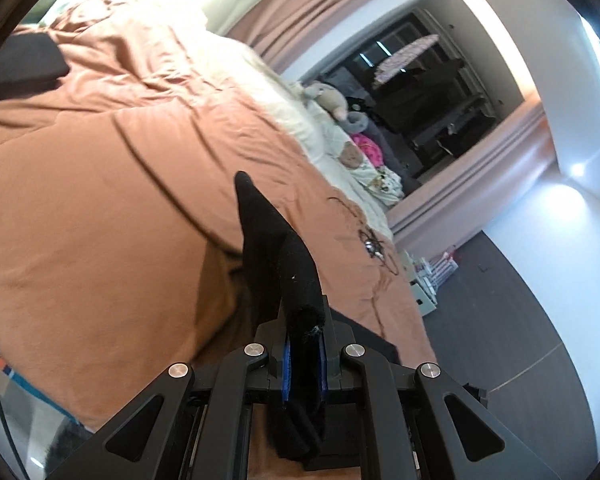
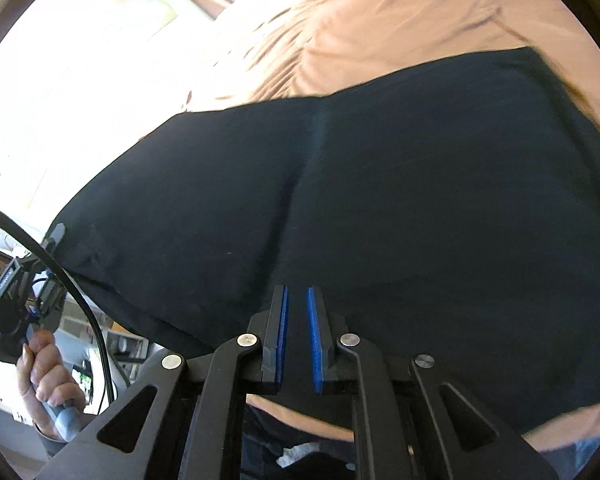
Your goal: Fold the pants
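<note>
The black pants [image 2: 380, 200] lie spread wide over the brown duvet [image 2: 380, 20], filling most of the right wrist view. My right gripper [image 2: 297, 292] hovers just above them, its blue pads [image 2: 312, 340] a narrow gap apart with nothing between. My left gripper [image 1: 304, 320] is shut on a bunched edge of the pants [image 1: 268, 232], which sticks up from its jaws above the bed. In the right wrist view that left gripper [image 2: 54, 240] shows at the pants' left edge, held by a hand [image 2: 44, 368].
The brown duvet [image 1: 100, 200] covers a wide bed. A dark folded item [image 1: 24, 60] lies at its far left. Stuffed toys [image 1: 332, 100] and cushions line the far side. Beyond are curtains [image 1: 320, 4], a dark wardrobe opening [image 1: 432, 92] and grey floor [image 1: 500, 320].
</note>
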Demonstrator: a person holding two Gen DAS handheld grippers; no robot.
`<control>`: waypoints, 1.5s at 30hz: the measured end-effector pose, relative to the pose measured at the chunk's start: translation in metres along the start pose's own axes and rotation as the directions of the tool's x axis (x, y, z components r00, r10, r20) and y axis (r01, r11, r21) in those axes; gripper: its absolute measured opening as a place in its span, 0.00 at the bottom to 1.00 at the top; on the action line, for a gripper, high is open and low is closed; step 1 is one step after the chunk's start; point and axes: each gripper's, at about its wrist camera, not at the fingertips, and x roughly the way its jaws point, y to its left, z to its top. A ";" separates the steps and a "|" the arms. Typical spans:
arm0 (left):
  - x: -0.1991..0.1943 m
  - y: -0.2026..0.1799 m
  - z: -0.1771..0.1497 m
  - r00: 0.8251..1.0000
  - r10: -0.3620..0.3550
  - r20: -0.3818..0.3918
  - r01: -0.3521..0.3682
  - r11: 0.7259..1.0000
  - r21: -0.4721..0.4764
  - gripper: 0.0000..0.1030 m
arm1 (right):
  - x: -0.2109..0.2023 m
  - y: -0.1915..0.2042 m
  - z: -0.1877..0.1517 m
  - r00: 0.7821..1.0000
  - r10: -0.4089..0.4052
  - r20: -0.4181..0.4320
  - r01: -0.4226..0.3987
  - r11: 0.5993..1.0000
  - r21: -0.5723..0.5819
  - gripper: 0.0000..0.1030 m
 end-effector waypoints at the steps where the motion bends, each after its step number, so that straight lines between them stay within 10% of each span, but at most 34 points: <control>1: 0.001 -0.008 0.000 1.000 -0.009 -0.002 0.009 1.000 0.013 0.09 | -0.012 -0.007 0.000 1.000 -0.007 0.022 0.007 1.000 0.008 0.07; 6: 0.011 -0.042 0.004 0.999 -0.049 -0.020 0.051 0.996 0.079 0.09 | -0.056 -0.032 -0.005 0.995 -0.027 0.093 0.022 0.999 0.046 0.13; 11: 0.022 -0.079 -0.001 0.993 -0.107 -0.053 0.114 0.984 0.135 0.09 | -0.105 -0.066 -0.017 0.984 -0.058 0.170 0.041 0.994 0.102 0.47; 24: 0.055 -0.143 -0.032 0.971 -0.172 -0.163 0.207 0.952 0.227 0.09 | -0.158 -0.096 -0.064 0.960 -0.112 0.257 0.062 0.979 0.194 0.48; 36: 0.098 -0.177 -0.088 0.918 -0.214 -0.334 0.306 0.917 0.255 0.09 | -0.180 -0.116 -0.084 0.957 -0.142 0.253 0.073 0.962 0.264 0.48; 41: 0.130 -0.185 -0.123 0.845 -0.176 -0.506 0.342 0.904 0.257 0.32 | -0.188 -0.122 -0.090 0.957 -0.156 0.244 0.081 0.953 0.292 0.48; 43: 0.131 -0.184 -0.132 0.814 -0.200 -0.545 0.378 0.895 0.236 0.63 | -0.189 -0.125 -0.090 0.957 -0.154 0.245 0.077 0.952 0.296 0.48; 45: 0.126 -0.181 -0.134 0.822 -0.191 -0.536 0.376 0.889 0.260 0.69 | -0.192 -0.124 -0.091 0.956 -0.148 0.252 0.067 0.950 0.303 0.48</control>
